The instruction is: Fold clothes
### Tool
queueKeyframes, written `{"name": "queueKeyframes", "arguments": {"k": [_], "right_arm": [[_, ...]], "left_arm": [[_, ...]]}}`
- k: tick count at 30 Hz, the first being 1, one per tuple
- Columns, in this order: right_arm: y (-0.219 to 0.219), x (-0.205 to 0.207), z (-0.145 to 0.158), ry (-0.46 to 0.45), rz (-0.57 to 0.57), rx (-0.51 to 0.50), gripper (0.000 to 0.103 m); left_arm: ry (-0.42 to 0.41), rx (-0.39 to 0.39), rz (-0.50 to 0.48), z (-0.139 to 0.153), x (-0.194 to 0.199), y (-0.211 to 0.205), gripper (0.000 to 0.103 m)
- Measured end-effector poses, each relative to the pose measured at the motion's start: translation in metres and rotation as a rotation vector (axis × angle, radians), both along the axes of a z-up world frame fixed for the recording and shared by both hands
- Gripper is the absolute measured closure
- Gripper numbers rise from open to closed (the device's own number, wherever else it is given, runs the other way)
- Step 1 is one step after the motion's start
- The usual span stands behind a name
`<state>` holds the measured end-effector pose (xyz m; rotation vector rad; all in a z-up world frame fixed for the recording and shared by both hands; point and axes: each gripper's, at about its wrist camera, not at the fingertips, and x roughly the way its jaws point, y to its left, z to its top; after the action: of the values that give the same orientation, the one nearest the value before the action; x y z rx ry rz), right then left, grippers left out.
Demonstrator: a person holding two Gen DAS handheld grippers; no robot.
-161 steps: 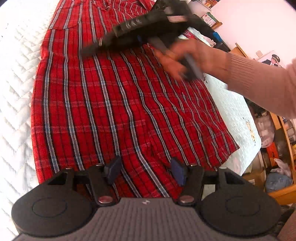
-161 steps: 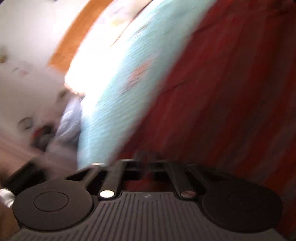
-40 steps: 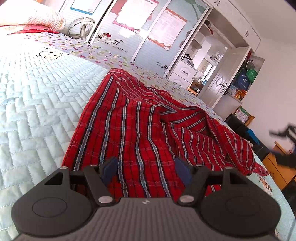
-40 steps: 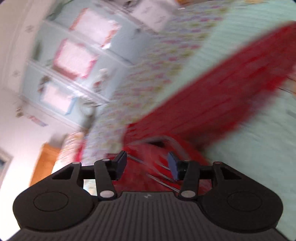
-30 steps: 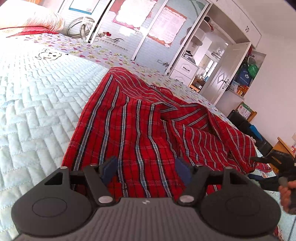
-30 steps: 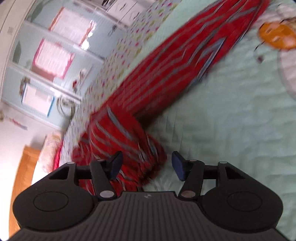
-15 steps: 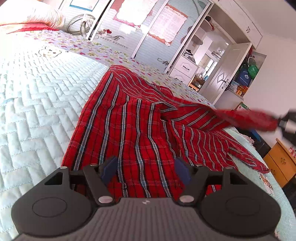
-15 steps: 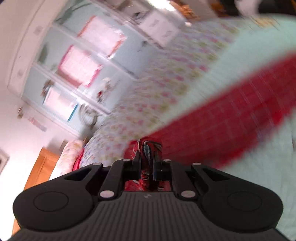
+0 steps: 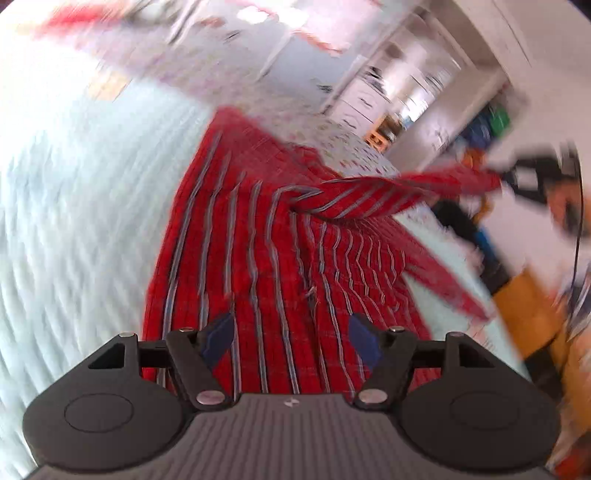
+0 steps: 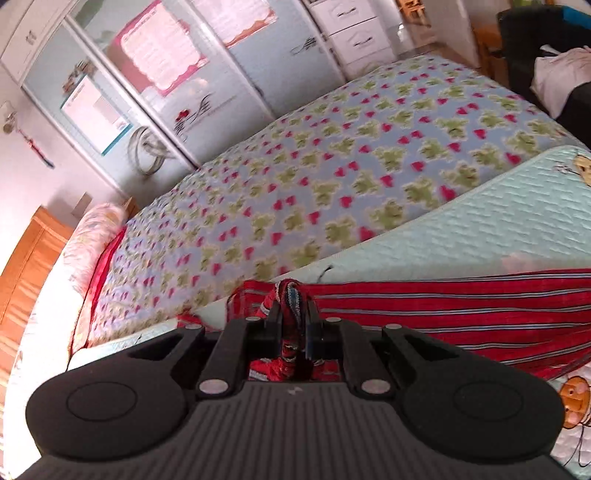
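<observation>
A red plaid shirt point(image 9: 266, 258) lies spread on the pale quilted bed point(image 9: 74, 206). My left gripper point(image 9: 288, 332) hovers open just over the shirt's near hem, nothing between its blue pads. My right gripper point(image 10: 293, 314) is shut on a bunched end of the shirt's sleeve point(image 10: 461, 306), which stretches taut to the right above the bed. In the blurred left wrist view that sleeve point(image 9: 388, 195) is lifted off the shirt's body toward the right gripper point(image 9: 517, 177) at the upper right.
A floral blanket point(image 10: 332, 166) covers the far part of the bed, with pillows point(image 10: 92, 236) and a wooden headboard point(image 10: 29, 266) at the left. Wardrobe doors point(image 10: 177, 66) and white drawers point(image 10: 354, 33) stand behind. An orange wooden cabinet point(image 9: 524, 295) sits past the bed's right edge.
My right gripper, shut on the sleeve end since half a second ago, has pulled it up and out to the right. The left gripper's view has swung and blurred; it stays open.
</observation>
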<state>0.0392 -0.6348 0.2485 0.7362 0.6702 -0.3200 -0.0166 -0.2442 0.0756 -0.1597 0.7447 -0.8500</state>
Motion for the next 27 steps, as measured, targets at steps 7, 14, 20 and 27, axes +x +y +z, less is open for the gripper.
{"name": "queueKeyframes", "arguments": {"k": [7,14,20,27], "right_arm": [[-0.002,-0.008,0.001,-0.082,-0.031,0.183,0.093],[-0.001,-0.042,-0.03,-0.218,-0.101,0.443,0.093],[0.0,-0.049,-0.044,-0.282,-0.122,0.564,0.092],[-0.001,-0.046,-0.043,-0.308,-0.083,0.599,0.092]], "left_arm": [[-0.613,0.14,-0.197,0.048,-0.03,-0.159,0.031],[-0.982,0.319,-0.185,0.018,-0.06,-0.291,0.031],[-1.105,0.398,-0.087,-0.001,-0.059,-0.34,0.031],[-1.132,0.432,-0.037,0.007,-0.036,-0.361,0.051]]}}
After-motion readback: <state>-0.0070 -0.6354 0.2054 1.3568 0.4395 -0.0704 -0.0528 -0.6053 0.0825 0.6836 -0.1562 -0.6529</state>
